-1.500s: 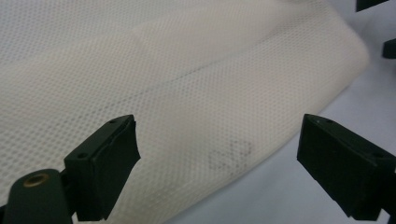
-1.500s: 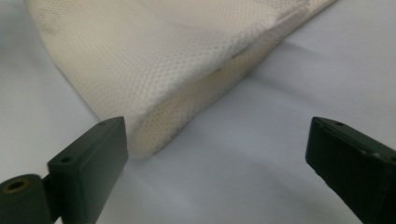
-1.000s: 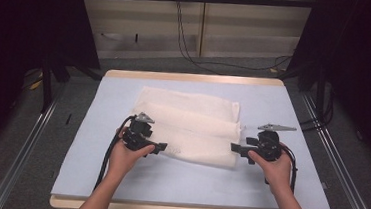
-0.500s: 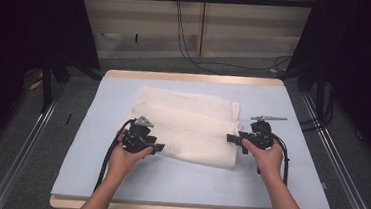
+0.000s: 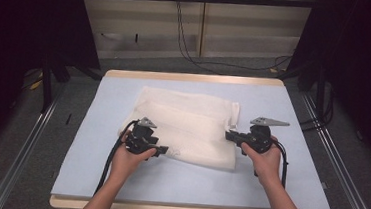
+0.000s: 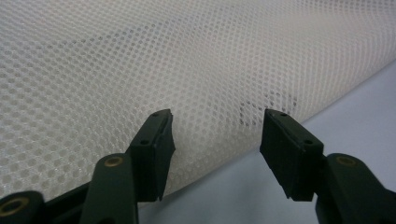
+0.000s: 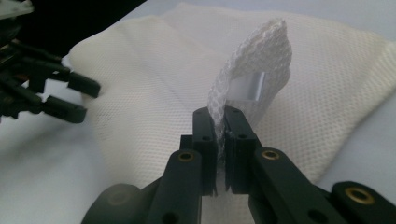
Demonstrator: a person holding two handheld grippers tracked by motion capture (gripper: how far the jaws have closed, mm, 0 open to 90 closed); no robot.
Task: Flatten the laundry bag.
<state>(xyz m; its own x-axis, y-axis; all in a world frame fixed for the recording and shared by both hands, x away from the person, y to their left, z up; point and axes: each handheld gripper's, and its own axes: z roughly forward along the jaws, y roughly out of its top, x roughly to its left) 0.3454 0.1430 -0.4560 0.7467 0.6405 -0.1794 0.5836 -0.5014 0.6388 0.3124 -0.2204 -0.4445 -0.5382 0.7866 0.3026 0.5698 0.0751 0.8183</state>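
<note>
White mesh bag (image 5: pixel 186 127) lies flat and partly folded in the middle of the pale blue table (image 5: pixel 287 188), long edge toward the person. Fine honeycomb weave, limp; a small shiny tab is visible on a raised corner in the right gripper view.

Right gripper (image 5: pixel 231 135) at the bag's right edge: jaws have just been closing and now stand narrow, pinching a lifted flap of mesh (image 7: pixel 252 60) between the pads. Grip looks secure, with the fabric standing up out of the jaws.

Left gripper (image 5: pixel 162 151) at the near left edge: jaws have just been opening slightly and stand about half apart, with mesh under and between them but the pads not pressing on it (image 6: pixel 154 140).

Judgement: one side is taken and the other is not yet gripped. Left to do: close the left jaws on the edge, then lift or fold the bag with both hands. Folding appears only begun.
</note>
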